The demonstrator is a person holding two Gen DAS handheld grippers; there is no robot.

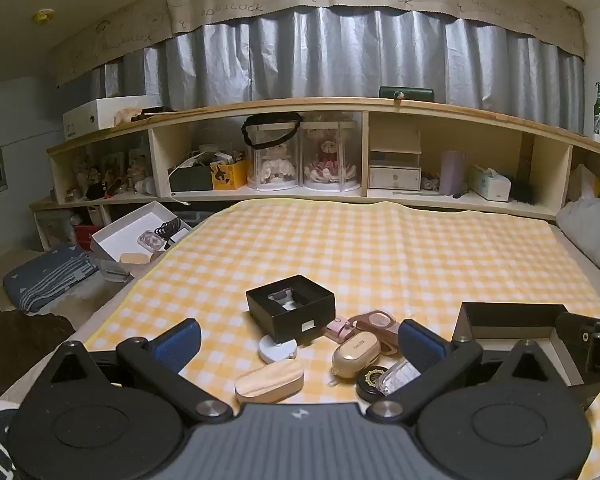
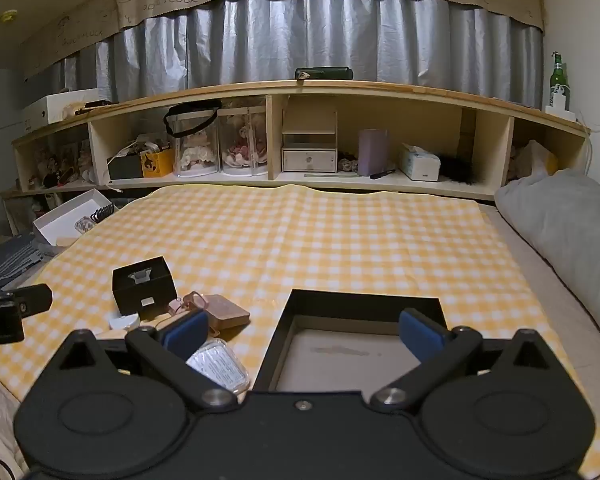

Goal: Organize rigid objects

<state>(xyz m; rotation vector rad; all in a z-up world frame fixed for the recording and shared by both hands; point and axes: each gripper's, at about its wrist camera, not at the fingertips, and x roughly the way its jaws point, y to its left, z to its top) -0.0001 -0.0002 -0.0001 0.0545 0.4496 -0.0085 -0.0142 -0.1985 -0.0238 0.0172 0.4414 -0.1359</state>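
Up front in the left wrist view, the left gripper (image 1: pixel 300 340) hangs over the yellow checked cloth (image 1: pixel 380 248) with its blue-padded fingers (image 1: pixel 179 342) spread wide and nothing between them. Between and just beyond the fingers lies a cluster of small things: a small black box (image 1: pixel 291 307), open at the top, with a white round case (image 1: pixel 277 349) touching its near corner, a wooden oval case (image 1: pixel 269 380) nearest the camera, a beige pod-shaped case (image 1: pixel 356 353), a pink case (image 1: pixel 374 322) behind it, a black round tin (image 1: pixel 372 380) and a clear plastic case (image 1: pixel 398 376) tucked against the right finger. Off to the right sits a large black tray (image 1: pixel 508 316), partly hidden by the other gripper's body. Behind the cloth runs a wooden shelf (image 1: pixel 300 106) under grey curtains. Next, in the right wrist view, the right gripper (image 2: pixel 303 334) also has its fingers (image 2: pixel 420 334) spread apart and holds nothing, hovering over the near edge of the large black tray (image 2: pixel 364 300), whose pale floor is bare. Left of the tray lie the clear plastic case (image 2: pixel 218 366), the pink case (image 2: pixel 224 312), the white round case (image 2: pixel 124 322) and the small black box (image 2: pixel 143 287). A grey pillow (image 2: pixel 564 216) lies along the right side.
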